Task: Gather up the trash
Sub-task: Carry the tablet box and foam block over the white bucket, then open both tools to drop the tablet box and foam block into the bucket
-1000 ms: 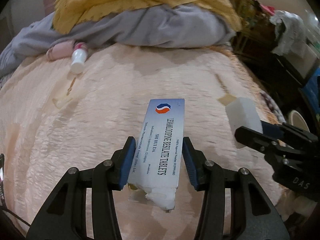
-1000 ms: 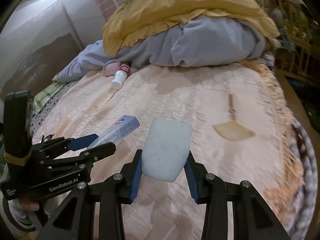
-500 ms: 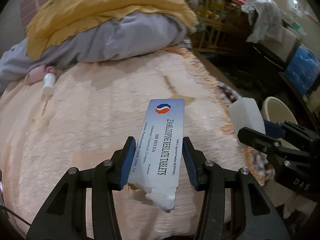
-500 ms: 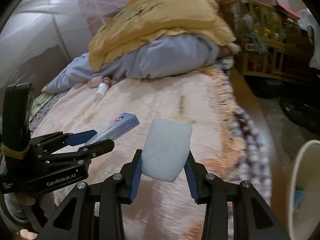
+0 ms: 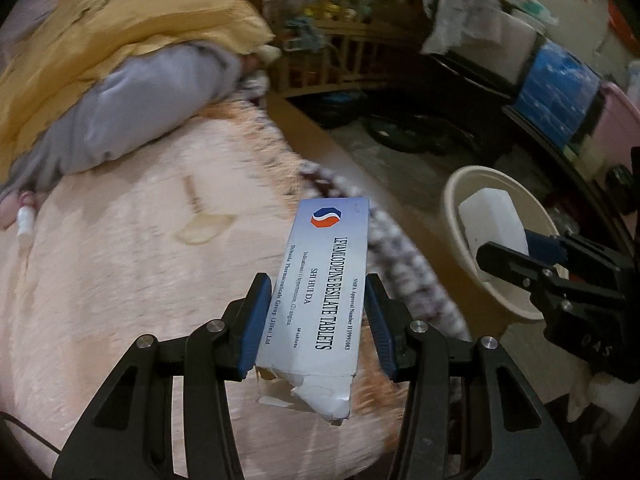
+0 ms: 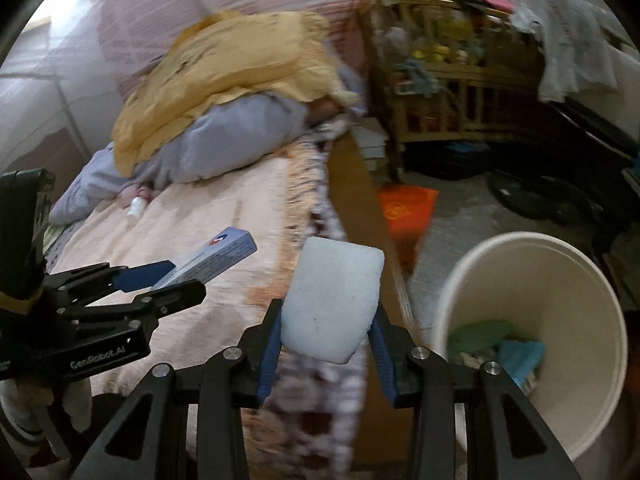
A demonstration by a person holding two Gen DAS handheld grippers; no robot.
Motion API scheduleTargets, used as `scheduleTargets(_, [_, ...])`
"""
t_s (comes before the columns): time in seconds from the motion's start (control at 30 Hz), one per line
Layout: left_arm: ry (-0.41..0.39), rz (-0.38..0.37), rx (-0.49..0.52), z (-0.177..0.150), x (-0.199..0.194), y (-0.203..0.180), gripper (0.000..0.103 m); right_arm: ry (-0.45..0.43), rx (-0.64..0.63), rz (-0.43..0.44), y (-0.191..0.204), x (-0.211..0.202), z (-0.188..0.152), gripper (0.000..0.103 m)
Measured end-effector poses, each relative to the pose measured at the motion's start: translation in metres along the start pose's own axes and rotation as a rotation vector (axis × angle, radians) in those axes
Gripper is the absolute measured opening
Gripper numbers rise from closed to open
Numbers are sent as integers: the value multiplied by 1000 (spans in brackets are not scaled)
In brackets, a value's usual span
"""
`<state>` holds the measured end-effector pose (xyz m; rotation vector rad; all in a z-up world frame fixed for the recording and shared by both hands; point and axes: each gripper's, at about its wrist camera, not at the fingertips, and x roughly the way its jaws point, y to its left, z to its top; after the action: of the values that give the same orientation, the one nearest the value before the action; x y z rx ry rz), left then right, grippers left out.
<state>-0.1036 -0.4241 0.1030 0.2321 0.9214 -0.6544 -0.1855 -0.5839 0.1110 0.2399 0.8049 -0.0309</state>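
The left gripper [image 5: 316,320] has its jaws clamped on a pale blue tablet box [image 5: 320,288], gripping its long sides above the edge of the bed [image 5: 120,280]. The box reads "LEVAMLODIPINE BESILATE TABLETS", "SHI HUI DA" and "Shihuida Pharmaceutical Group (Jilin) Ltd.", with a red and blue emblem at its far end; the near end is torn open. Seen from the right wrist camera, the body of this gripper carries the words "GenRobot.AI".

The right gripper [image 6: 326,340] has its jaws clamped on a white foam block [image 6: 332,304], held up just beside the cream bin [image 6: 592,320], which stands on the floor next to the bed. Green and blue scraps lie in the bottom of the bin. In the left wrist view the letters "DAS" show on the right gripper's black body.

Further from the bin, on the peach bedspread, lie a small white bottle [image 5: 25,220] and a flat tan piece with a thin handle [image 5: 200,224], beneath a heap of yellow and grey bedding [image 6: 224,92].
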Motion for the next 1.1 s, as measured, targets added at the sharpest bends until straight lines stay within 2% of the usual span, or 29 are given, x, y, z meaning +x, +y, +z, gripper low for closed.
scheduleTargets(0.33, [39, -76, 65, 20, 30, -67, 45, -1, 96, -112, -76, -21, -17, 39])
scheduleTargets(0.67, [83, -156, 105, 32, 59, -120, 45, 8, 229, -168, -136, -24, -37, 39])
scheduleTargets(0.83, [103, -205, 97, 42, 74, -135, 46, 20, 267, -180, -150, -22, -41, 41])
scheduleTargets(0.97, [108, -281, 70, 49, 83, -143, 46, 18, 286, -191, -157, -24, -44, 42])
scheduleTargets(1.07, [99, -316, 69, 51, 84, -148, 49, 23, 302, -212, -161, -24, -46, 47])
scheduleTargets(1.1, [103, -320, 70, 51, 85, -149, 53, 27, 309, -218, -163, -24, -46, 48])
